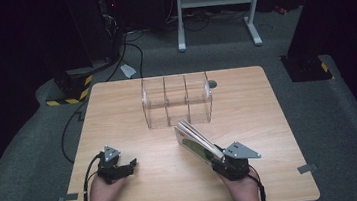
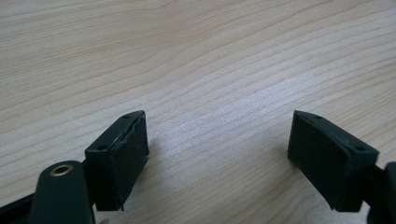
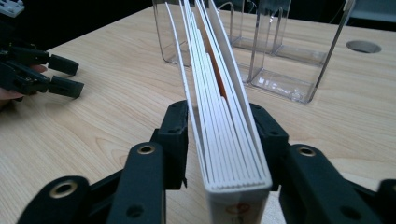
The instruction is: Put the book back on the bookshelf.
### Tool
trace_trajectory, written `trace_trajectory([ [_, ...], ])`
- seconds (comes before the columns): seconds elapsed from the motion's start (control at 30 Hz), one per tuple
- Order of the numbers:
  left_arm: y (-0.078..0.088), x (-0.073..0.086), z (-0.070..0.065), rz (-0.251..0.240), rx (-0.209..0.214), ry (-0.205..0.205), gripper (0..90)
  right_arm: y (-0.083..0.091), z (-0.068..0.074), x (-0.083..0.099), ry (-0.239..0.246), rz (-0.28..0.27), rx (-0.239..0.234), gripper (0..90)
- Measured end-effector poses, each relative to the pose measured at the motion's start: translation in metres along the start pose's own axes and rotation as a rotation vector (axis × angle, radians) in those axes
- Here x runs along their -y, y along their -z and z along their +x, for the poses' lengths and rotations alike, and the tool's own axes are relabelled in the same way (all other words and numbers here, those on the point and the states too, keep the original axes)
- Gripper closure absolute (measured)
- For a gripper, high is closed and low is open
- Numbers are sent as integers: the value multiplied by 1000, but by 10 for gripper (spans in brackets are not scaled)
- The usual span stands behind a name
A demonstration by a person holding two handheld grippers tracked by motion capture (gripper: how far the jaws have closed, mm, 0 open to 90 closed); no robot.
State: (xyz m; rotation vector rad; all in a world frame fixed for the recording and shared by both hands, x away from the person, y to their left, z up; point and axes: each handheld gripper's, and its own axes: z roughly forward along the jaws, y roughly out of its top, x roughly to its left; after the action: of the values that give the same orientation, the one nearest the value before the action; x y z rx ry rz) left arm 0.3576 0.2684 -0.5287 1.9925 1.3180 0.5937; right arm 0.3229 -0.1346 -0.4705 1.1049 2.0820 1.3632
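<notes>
I have the book [image 3: 224, 116] clamped by its spine end in the right gripper [image 3: 224, 140], both pads pressed against its covers, pages fanning slightly toward the far end. In the high view the book [image 1: 198, 141] is held off the wooden table [image 1: 118, 117] and slants up and away from my right hand toward the clear acrylic organizer [image 1: 177, 99], its far tip just short of the front wall.

I judge the step in hand to be slotting the book upright into one of the three compartments. To do that well I'd square the book with the dividers first, lift so its leading edge clears the front rim, then lower it straight between two walls; the loose pages could splay and catch on a divider, so I'd keep the grip firm and the approach slow.

The left gripper [image 1: 115, 167] rests near the table's near-left edge, jaws spread wide with nothing but bare wood between its pads [image 2: 119, 158].

The cover's print is cut off at the bottom of the right gripper view; I can't read a title. The transparent dividers are hard to separate from reflections, and I can't tell which compartment the book lines up with.
</notes>
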Motion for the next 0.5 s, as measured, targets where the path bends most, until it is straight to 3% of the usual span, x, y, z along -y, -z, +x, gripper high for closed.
trace_trajectory([
  [0.2,0,0,0,-1,0,-3,206,-1,2,0,27,-2,36,743],
  [0.5,0,0,-1,-5,3,3,213,-1,11,-4,58,-23,102,753],
])
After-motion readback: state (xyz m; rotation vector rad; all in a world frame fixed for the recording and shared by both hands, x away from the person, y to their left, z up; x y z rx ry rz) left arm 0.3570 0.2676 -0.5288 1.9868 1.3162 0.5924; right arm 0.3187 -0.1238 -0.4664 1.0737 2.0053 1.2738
